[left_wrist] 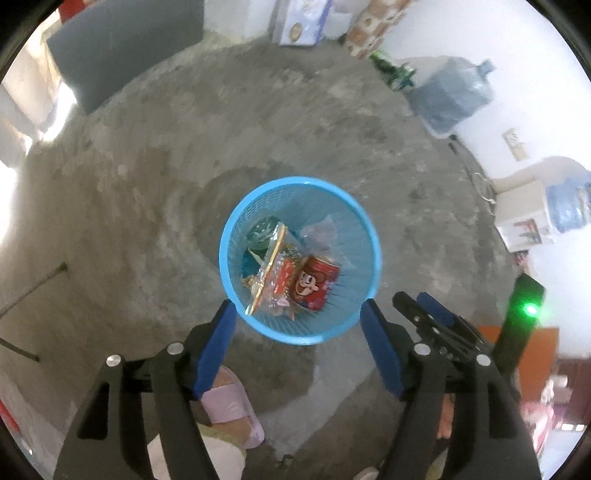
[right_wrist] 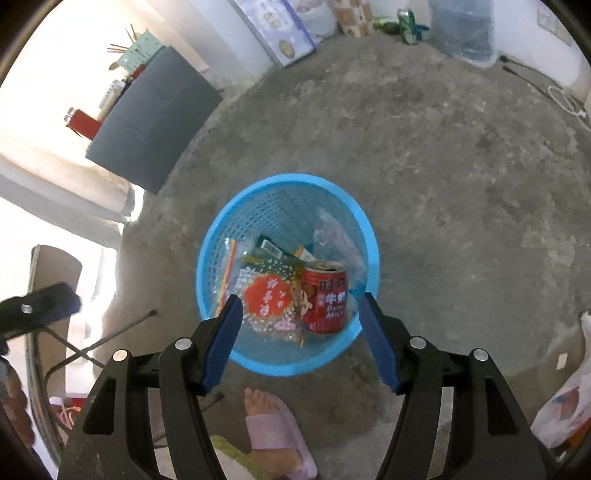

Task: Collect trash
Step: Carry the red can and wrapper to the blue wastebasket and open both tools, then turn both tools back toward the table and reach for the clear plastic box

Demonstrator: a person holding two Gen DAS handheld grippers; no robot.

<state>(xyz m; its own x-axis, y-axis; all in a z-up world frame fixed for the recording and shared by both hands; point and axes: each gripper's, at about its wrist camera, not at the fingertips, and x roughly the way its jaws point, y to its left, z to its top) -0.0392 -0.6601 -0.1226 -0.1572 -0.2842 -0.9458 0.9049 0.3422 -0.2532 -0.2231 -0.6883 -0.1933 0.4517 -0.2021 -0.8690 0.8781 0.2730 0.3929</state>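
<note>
A blue mesh trash basket (left_wrist: pixel 236 221) stands on the concrete floor and also shows in the right wrist view (right_wrist: pixel 221 236). Inside lie a red milk can (left_wrist: pixel 317 282) (right_wrist: pixel 327 299), a red-and-clear snack wrapper (left_wrist: pixel 275 280) (right_wrist: pixel 266 299), a green packet (left_wrist: pixel 260 230) and clear plastic (right_wrist: pixel 332 236). My left gripper (left_wrist: pixel 297 308) is open and empty above the basket's near rim. My right gripper (right_wrist: pixel 301 304) is open and empty above the basket too; it shows at the right of the left wrist view (left_wrist: pixel 424 306).
A dark panel (right_wrist: pixel 155 122) leans at the back left. Water jugs (left_wrist: pixel 450 92), green bottles (left_wrist: pixel 395 72) and boxes (right_wrist: pixel 280 33) stand along the far wall. A white plastic bag (right_wrist: pixel 569 398) lies at right. The person's slippered foot (right_wrist: pixel 273 428) is below the basket.
</note>
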